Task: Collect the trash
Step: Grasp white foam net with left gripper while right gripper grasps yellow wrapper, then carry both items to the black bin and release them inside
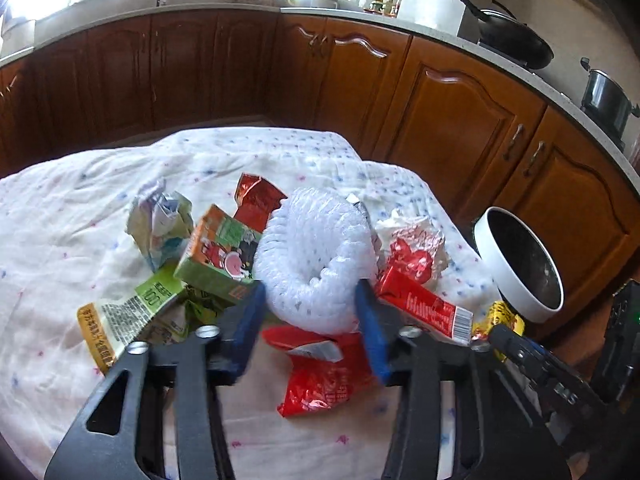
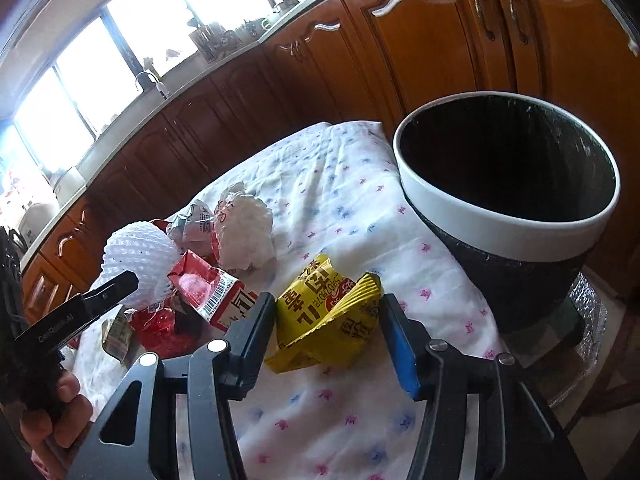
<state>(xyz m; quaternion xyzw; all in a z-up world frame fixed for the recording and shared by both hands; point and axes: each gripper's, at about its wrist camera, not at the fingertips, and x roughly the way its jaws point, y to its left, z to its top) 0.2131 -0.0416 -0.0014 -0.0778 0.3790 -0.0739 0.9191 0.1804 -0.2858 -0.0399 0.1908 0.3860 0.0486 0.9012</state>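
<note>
A pile of trash lies on a table with a white flowered cloth (image 1: 72, 216). My left gripper (image 1: 310, 312) is open, its blue pads on either side of a white foam fruit net (image 1: 316, 252), which also shows in the right wrist view (image 2: 138, 258). Whether the pads touch it I cannot tell. My right gripper (image 2: 328, 320) is open around a crumpled yellow snack wrapper (image 2: 324, 316) lying on the cloth. A bin with a white rim (image 2: 504, 216) and dark inside stands just right of the table; it also shows in the left wrist view (image 1: 516, 280).
Around the foam net lie a green and orange juice carton (image 1: 216, 256), a crumpled pale carton (image 1: 160, 224), red wrappers (image 1: 328, 376), a red stick pack (image 1: 424, 308) and crumpled white paper (image 2: 244, 232). Wooden kitchen cabinets (image 1: 440, 116) run behind the table.
</note>
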